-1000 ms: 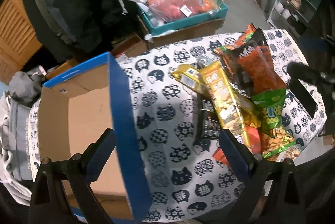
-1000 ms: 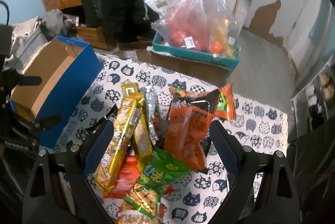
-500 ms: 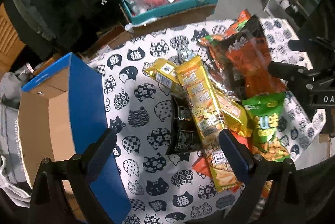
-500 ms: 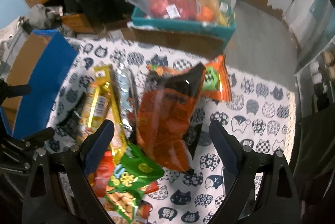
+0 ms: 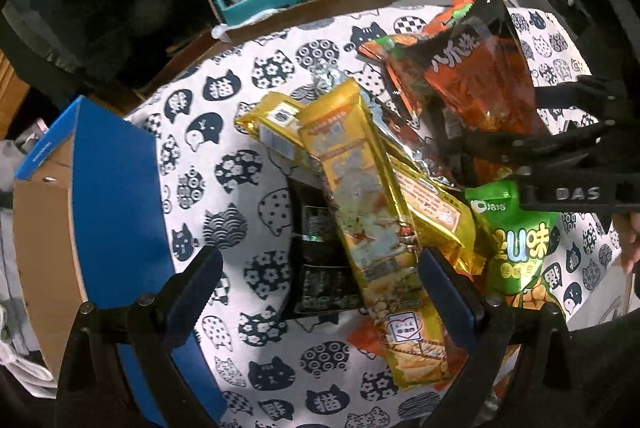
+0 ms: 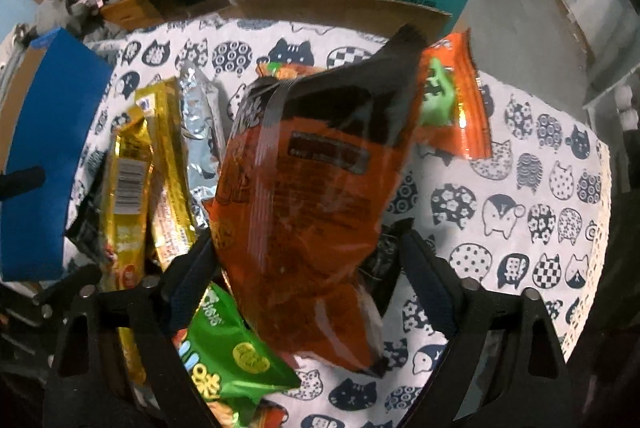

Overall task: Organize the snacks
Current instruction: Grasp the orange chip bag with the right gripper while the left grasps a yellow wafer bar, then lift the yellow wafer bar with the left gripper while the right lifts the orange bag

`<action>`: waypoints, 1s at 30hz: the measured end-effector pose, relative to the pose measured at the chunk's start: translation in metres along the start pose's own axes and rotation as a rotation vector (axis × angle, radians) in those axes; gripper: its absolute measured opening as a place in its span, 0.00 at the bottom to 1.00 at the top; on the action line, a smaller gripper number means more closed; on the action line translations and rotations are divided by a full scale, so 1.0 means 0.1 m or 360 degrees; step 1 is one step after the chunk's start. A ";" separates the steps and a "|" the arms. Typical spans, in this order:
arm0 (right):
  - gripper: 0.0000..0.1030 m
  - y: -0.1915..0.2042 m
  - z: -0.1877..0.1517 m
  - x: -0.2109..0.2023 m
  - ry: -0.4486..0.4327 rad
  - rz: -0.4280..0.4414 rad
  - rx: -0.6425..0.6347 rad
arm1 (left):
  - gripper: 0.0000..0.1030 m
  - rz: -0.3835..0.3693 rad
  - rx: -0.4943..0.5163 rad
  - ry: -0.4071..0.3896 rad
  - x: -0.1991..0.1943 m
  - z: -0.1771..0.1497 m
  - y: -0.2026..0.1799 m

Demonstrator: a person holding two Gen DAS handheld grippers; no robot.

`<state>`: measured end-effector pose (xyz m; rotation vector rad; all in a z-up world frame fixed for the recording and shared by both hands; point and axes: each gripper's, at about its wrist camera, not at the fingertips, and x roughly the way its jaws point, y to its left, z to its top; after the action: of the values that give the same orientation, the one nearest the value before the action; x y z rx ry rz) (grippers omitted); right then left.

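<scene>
**A:** Your right gripper (image 6: 304,264) has just been narrowing its jaws around the big crinkly orange-and-black snack bag (image 6: 308,187) — the bag sits between them, on top of the pile on the cat-print cloth surface (image 6: 520,187), but I can't tell they're pressing yet.

**B:** And the risk?

**A:** The green peanut packet (image 6: 228,344) lies under your left-hand pad — you could pinch both. The slick film may also slide out.

**B:** The left gripper (image 5: 320,292)?

**A:** Jaws wide, empty, straddling the long gold foil pack (image 5: 368,220); the blue-sided cardboard box (image 5: 112,195) waits beside the pile.
</scene>
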<state>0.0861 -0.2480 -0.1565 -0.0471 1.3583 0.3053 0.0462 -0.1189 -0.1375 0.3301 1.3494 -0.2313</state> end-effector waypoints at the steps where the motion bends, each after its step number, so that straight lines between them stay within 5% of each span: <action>1: 0.78 0.01 0.00 0.04 0.0008 0.0008 -0.0008 | 0.97 -0.0009 -0.0007 0.0009 0.02 0.00 -0.01; 8: 0.60 -0.03 -0.02 0.06 -0.0052 0.0012 -0.0018 | 0.81 -0.0073 -0.0035 0.0042 0.10 0.00 -0.05; 14: 0.59 -0.15 -0.06 -0.10 -0.0116 -0.0055 0.0018 | 0.71 -0.0118 -0.0011 0.0054 0.11 -0.03 -0.16; 23: 0.59 -0.24 -0.09 -0.45 -0.0246 -0.0100 0.0066 | 0.68 -0.0081 0.0041 0.0043 0.18 -0.03 -0.24; 26: 0.59 -0.27 -0.11 -0.52 -0.0269 -0.0089 0.0101 | 0.63 -0.0078 0.0042 0.0016 0.20 -0.04 -0.21; 30: 0.59 -0.29 -0.13 -0.56 -0.0276 -0.0073 0.0125 | 0.42 -0.0151 0.0028 -0.0024 0.16 -0.05 -0.16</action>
<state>0.0707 -0.2895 -0.1095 0.0133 1.1941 0.2123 0.0392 -0.1315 -0.1553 0.2786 1.3503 -0.3246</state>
